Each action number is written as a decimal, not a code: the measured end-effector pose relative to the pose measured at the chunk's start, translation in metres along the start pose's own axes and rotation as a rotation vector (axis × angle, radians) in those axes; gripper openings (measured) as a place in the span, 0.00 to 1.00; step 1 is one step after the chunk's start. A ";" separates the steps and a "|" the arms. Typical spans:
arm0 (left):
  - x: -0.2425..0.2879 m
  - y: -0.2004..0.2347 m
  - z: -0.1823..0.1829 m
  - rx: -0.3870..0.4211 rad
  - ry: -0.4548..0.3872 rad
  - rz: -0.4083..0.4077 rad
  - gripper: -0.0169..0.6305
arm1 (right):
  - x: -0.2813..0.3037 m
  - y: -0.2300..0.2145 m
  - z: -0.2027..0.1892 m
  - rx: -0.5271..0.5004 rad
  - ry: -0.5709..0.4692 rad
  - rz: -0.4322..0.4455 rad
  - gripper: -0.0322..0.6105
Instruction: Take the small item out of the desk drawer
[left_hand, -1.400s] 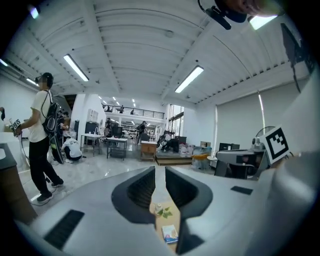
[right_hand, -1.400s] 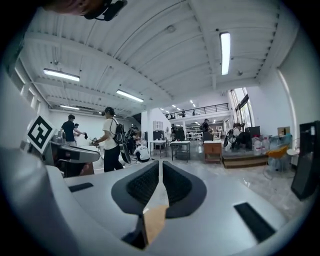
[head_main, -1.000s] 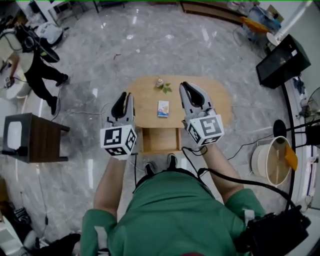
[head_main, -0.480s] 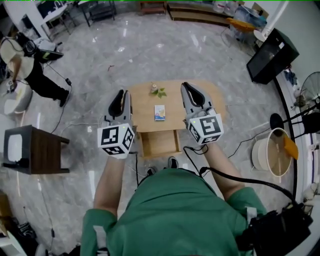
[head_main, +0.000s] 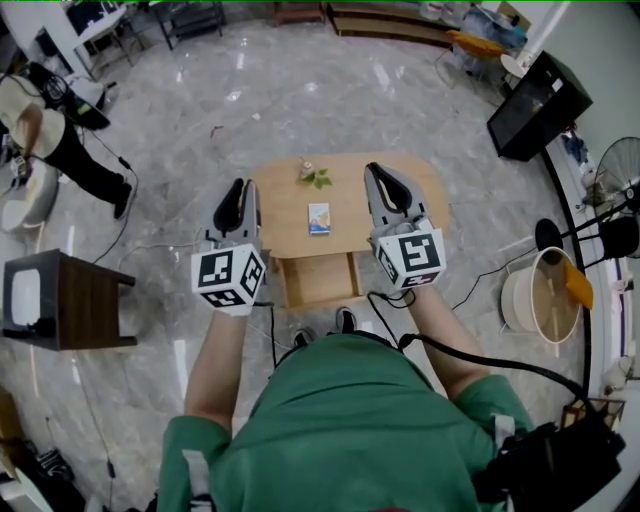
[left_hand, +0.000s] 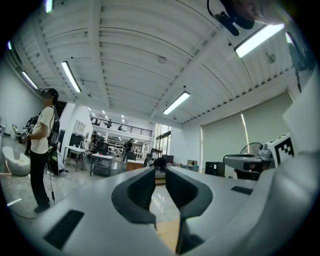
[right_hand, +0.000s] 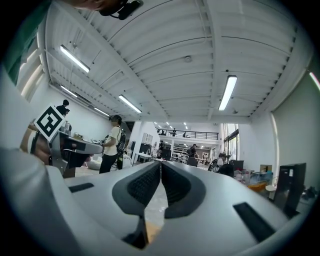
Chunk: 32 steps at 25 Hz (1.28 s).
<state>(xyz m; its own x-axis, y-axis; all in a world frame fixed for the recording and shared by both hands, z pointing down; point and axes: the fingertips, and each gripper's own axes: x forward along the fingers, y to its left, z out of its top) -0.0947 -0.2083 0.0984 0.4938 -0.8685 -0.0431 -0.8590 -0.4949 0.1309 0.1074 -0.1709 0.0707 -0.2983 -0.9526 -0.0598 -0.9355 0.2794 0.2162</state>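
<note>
In the head view a small light wooden desk (head_main: 420, 195) stands in front of me with its drawer (head_main: 320, 281) pulled open toward me; the drawer's inside looks bare. A small white and blue item (head_main: 319, 218) lies on the desk top behind the drawer. My left gripper (head_main: 238, 187) hovers over the desk's left edge, its jaws a narrow slit apart and holding nothing (left_hand: 160, 171). Over the desk's right half my right gripper (head_main: 378, 173) has its jaws touching at the tips, with nothing in them (right_hand: 160, 164). Both point away from me, above the desk.
A small potted sprig (head_main: 313, 175) stands at the desk's far edge. A dark side table (head_main: 75, 300) is at the left, a black screen (head_main: 540, 105) and a white bucket (head_main: 545, 300) at the right. Another person (head_main: 45, 140) stands far left. Cables trail on the floor.
Both grippers hold nearly the same pose; the left one has drifted slightly left. The head view has shifted a little, and the person at far left has moved.
</note>
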 end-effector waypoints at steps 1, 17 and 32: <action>-0.001 0.001 0.000 0.000 0.001 -0.003 0.14 | 0.000 0.002 0.000 0.001 0.000 -0.003 0.10; -0.012 0.030 -0.005 -0.013 0.005 -0.015 0.14 | 0.009 0.027 -0.003 0.026 0.012 -0.027 0.09; -0.013 0.042 -0.015 -0.026 0.025 -0.017 0.14 | 0.016 0.036 -0.010 0.036 0.030 -0.032 0.09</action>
<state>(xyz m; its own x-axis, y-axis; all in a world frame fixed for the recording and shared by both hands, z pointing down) -0.1348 -0.2173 0.1196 0.5117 -0.8589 -0.0209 -0.8469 -0.5084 0.1556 0.0710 -0.1771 0.0878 -0.2625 -0.9642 -0.0369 -0.9509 0.2520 0.1797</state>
